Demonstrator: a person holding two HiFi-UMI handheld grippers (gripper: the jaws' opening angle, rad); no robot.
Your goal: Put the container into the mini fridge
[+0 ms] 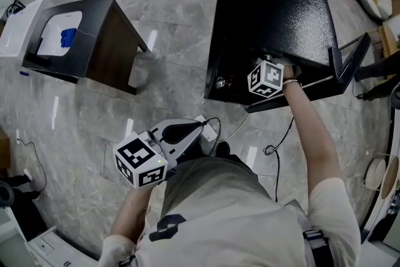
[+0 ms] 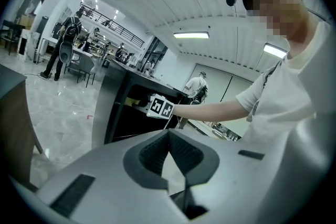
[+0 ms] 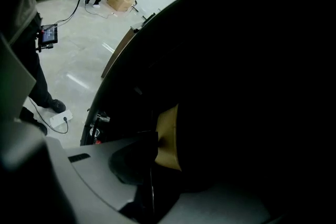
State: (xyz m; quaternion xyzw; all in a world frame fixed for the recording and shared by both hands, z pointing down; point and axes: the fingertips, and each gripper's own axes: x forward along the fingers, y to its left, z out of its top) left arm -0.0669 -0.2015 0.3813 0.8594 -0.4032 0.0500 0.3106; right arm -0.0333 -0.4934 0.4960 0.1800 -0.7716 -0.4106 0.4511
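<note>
Right tool stands spread by yellow container inside speckled black mini fridge; left tool pressed together.

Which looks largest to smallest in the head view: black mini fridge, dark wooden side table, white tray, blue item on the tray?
1. black mini fridge
2. dark wooden side table
3. white tray
4. blue item
The fridge may sit nearer the camera, so its lead is unsure.

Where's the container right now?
The tan container sits inside the mini fridge, just below centre in the right gripper view; the fridge top hides it from the head view.
</note>
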